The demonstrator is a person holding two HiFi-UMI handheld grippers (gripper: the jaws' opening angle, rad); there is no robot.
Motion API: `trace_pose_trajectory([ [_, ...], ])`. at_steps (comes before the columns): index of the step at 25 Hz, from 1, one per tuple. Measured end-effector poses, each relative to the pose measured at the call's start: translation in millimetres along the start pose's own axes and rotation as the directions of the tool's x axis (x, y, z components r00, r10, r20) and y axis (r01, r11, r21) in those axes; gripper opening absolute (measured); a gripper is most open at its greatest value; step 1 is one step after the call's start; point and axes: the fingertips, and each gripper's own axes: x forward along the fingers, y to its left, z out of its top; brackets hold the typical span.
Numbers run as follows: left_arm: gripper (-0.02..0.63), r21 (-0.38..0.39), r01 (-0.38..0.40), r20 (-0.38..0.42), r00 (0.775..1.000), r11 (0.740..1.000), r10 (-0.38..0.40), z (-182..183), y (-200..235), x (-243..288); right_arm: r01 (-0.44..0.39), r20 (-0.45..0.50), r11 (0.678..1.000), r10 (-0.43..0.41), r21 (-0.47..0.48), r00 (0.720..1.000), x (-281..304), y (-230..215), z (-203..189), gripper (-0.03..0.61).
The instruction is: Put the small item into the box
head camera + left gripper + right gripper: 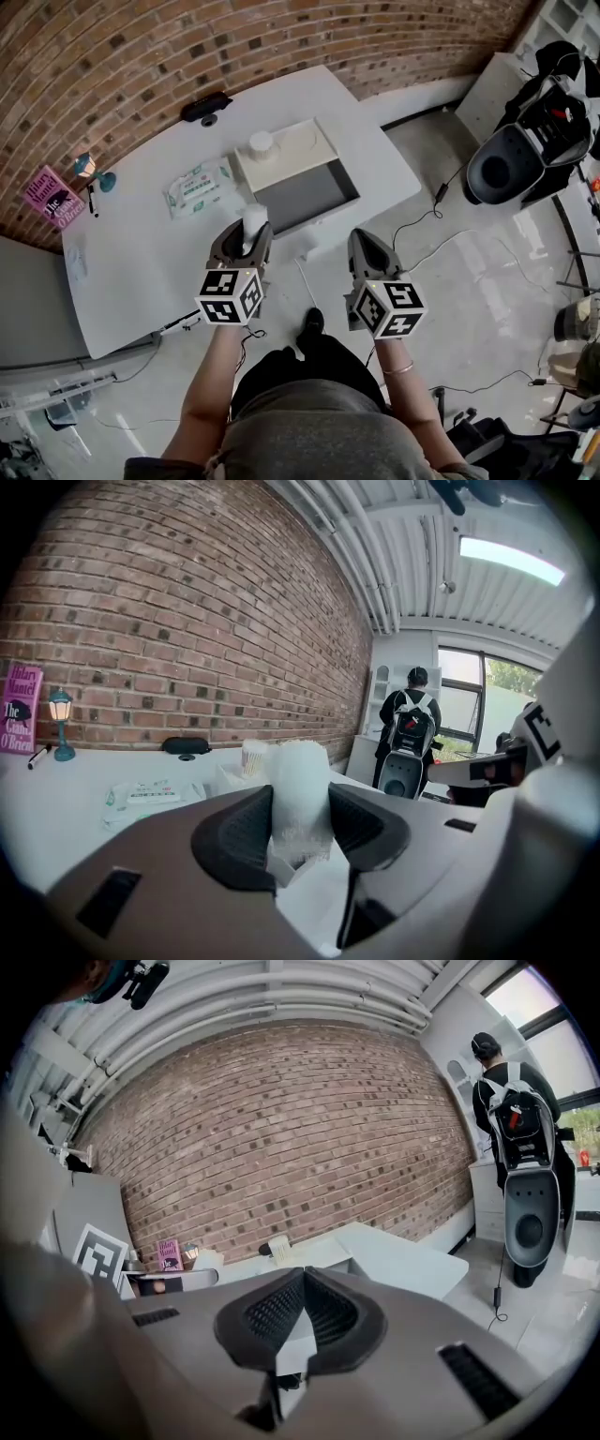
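Note:
In the head view, my left gripper (247, 242) is shut on a small white frosted cylinder (254, 222) and holds it upright by the near left corner of the open white box (345, 178). The box has a grey inside, and its lid (298, 152) lies back behind it. In the left gripper view the cylinder (300, 789) stands pinched between the dark pads (239, 836). My right gripper (368, 246) hangs over the floor just off the table's near edge, with its jaws shut and nothing in them, as the right gripper view also shows for this gripper (302, 1283).
On the white table (141, 253) lie a wipes packet (199, 186), a small lamp (90, 170), a pink book (54, 197) and a black object (206, 106). A round white container (261, 142) sits on the lid. A black-and-white machine (525, 150) and cables (441, 244) are on the floor at right.

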Motion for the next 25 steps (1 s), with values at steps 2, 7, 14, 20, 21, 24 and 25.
trace_pose_trajectory([
  [2, 0.183, 0.008, -0.006, -0.003, 1.0, 1.0, 0.006, 2, -1, 9, -0.003, -0.003, 1.0, 0.003, 0.003, 1.0, 5, -8, 3, 0.006],
  [7, 0.183, 0.021, -0.017, -0.008, 1.0, 1.0, 0.018, 7, -7, 25, -0.014, -0.007, 1.0, 0.014, -0.002, 1.0, 16, -21, 9, 0.006],
  [14, 0.183, 0.053, -0.019, -0.034, 0.999, 0.998, 0.02, 7, -2, 37, -0.017, -0.013, 1.0, 0.018, 0.015, 1.0, 30, -24, 8, 0.006],
  [20, 0.183, 0.068, 0.017, -0.063, 0.998, 0.998, -0.012, 9, 4, 54, 0.006, -0.005, 1.0, -0.006, 0.006, 1.0, 41, -24, 17, 0.006],
  [21, 0.183, 0.074, 0.026, -0.065, 0.998, 0.997, -0.021, 10, 3, 58, 0.014, -0.002, 1.0, -0.014, 0.004, 1.0, 42, -25, 19, 0.006],
  [24, 0.183, 0.092, 0.052, -0.074, 0.996, 0.994, -0.045, 12, 1, 68, 0.034, -0.001, 0.999, -0.034, 0.006, 0.999, 45, -28, 20, 0.006],
  [25, 0.183, 0.097, 0.062, -0.081, 0.995, 0.993, -0.054, 11, 0, 72, 0.04, -0.004, 0.999, -0.04, 0.008, 0.999, 46, -28, 19, 0.006],
])
